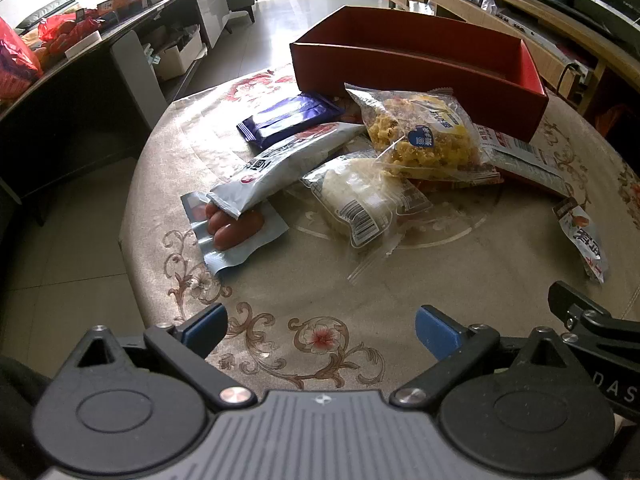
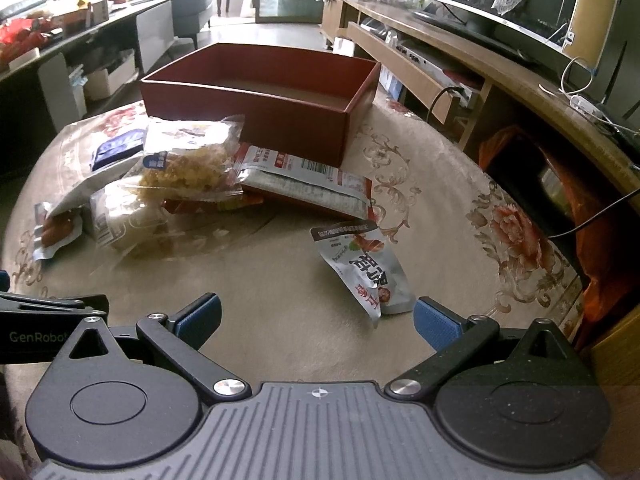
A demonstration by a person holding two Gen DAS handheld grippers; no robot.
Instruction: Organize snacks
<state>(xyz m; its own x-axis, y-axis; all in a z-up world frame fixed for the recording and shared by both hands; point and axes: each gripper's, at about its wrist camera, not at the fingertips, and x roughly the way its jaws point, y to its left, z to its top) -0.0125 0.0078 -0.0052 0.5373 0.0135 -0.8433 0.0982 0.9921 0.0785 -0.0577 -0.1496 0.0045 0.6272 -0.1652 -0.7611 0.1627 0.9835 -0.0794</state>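
An empty red box (image 1: 420,76) (image 2: 256,116) stands at the far side of the round table. In front of it lies a pile of snack packs: a yellow crispy snack bag (image 1: 424,136) (image 2: 188,164), a purple pack (image 1: 288,118), a long silver pack (image 1: 280,168), a sausage pack (image 1: 236,228) (image 2: 54,230), a white cake pack (image 1: 360,196) and a flat red-and-white pack (image 2: 304,184). A small silver pouch (image 2: 364,268) (image 1: 584,240) lies apart at the right. My left gripper (image 1: 320,328) is open and empty above the near table edge. My right gripper (image 2: 318,316) is open and empty, just short of the pouch.
The table (image 1: 400,280) has a beige floral cloth. A dark counter with red bags (image 1: 24,52) runs along the left. A wooden TV cabinet (image 2: 460,60) with cables stands on the right. Tiled floor (image 1: 60,260) lies to the left of the table.
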